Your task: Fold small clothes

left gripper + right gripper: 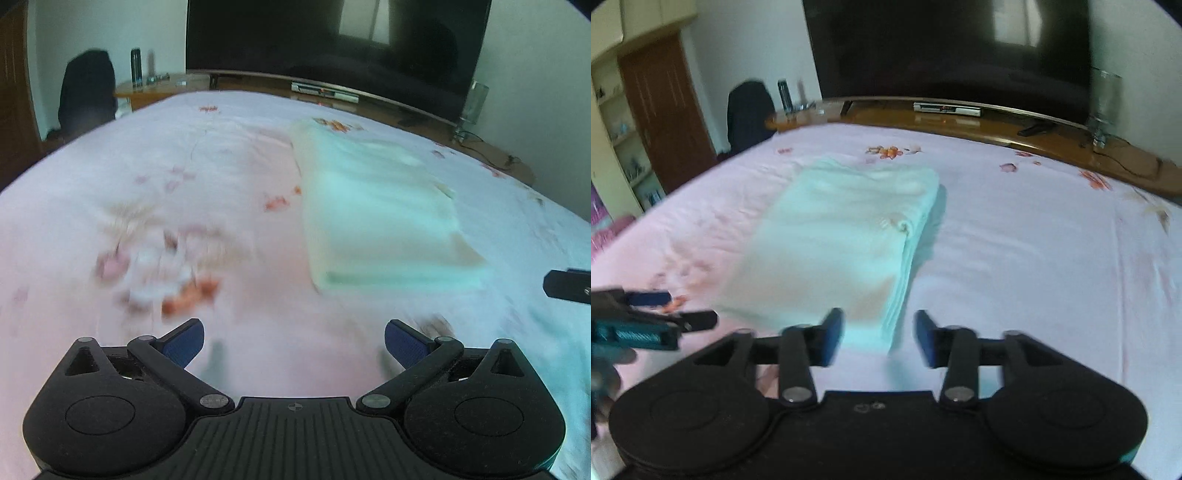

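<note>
Pink floral bedsheet (1015, 258) bears a folded pale-green cloth (834, 240) below a television (945, 51); both claws gape empty.

Bed (1034, 240) with pale pink floral sheet fills foreground. Large dark TV (945, 48) on long wooden console (997, 127) along far white wall (757, 44); window reflection on screen. Silver set-top box (947, 108) under TV. Dark chair (750, 114) at left, brown wardrobe door (665, 118), open shelving (624, 147). Glass vase (1104, 103) at console right.
</note>
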The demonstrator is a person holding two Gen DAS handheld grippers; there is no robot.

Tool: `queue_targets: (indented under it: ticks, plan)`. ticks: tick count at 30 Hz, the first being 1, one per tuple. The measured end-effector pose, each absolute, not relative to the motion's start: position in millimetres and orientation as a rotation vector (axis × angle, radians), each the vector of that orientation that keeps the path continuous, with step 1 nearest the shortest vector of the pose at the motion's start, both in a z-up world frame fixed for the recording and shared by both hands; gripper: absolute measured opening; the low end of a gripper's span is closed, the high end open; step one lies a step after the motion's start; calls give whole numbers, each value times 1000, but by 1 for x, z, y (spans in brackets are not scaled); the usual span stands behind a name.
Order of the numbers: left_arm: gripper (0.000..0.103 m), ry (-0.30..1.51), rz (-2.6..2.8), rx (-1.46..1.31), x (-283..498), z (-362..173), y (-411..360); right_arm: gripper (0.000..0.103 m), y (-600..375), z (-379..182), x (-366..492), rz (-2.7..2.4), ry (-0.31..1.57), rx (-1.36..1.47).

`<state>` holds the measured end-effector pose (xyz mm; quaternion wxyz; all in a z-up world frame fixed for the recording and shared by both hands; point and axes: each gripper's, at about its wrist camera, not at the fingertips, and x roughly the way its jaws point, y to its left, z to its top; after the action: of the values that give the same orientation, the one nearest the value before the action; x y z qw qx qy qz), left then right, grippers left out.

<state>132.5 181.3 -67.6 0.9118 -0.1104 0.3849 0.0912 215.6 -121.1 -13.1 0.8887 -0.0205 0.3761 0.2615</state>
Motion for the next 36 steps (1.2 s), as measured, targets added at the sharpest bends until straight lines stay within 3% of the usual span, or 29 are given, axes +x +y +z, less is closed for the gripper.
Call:
queue_targets:
  ticks: [1, 6, 16, 36]
  plan:
    - [103, 790, 187, -229, 121, -63, 177, 88, -124, -11, 203, 531, 778, -26]
    - [103, 710, 155, -183, 70, -28, 154, 102, -136, 9, 143, 480, 803, 18]
    - [103, 618, 144, -112, 39, 13, 130, 102, -126, 38, 100, 472, 725, -39]
    - [103, 614, 124, -124, 36, 23, 132, 102, -122, 51, 92, 431, 663, -21]
